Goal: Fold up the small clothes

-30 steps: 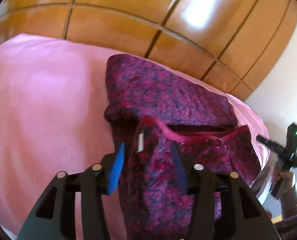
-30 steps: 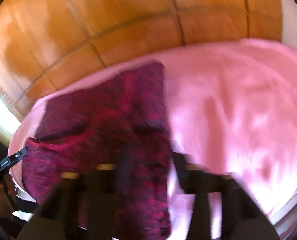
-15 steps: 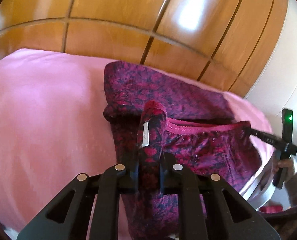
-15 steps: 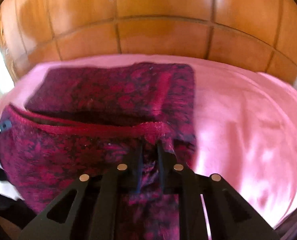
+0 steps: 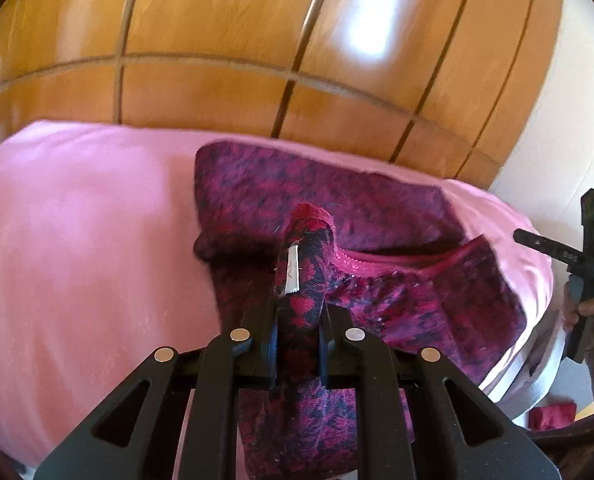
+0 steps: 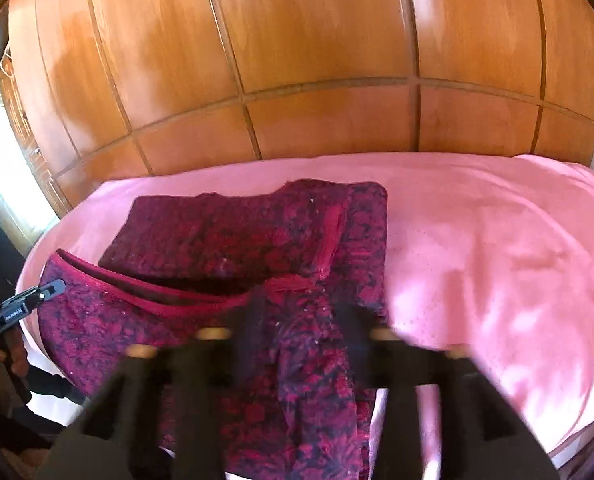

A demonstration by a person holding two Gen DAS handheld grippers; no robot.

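Note:
A magenta and dark patterned garment [image 5: 337, 200] lies on a pink bed [image 5: 77, 240], its far part folded flat. My left gripper [image 5: 297, 336] is shut on the garment's waistband corner with the white label [image 5: 291, 272] and holds it lifted. In the right wrist view the same garment [image 6: 237, 236] lies ahead, its red-trimmed waistband open. My right gripper [image 6: 301, 320] is blurred, its fingers apart on either side of the near fabric.
A wooden panelled wardrobe [image 6: 297, 60] stands behind the bed. The right gripper [image 5: 589, 248] shows at the bed's right edge in the left wrist view. The pink sheet [image 6: 497, 260] spreads to the right of the garment.
My left gripper closed on the waistband corner and lifted it. My right gripper, shut on the fabric half a second ago, now has its fingers apart and is in motion.

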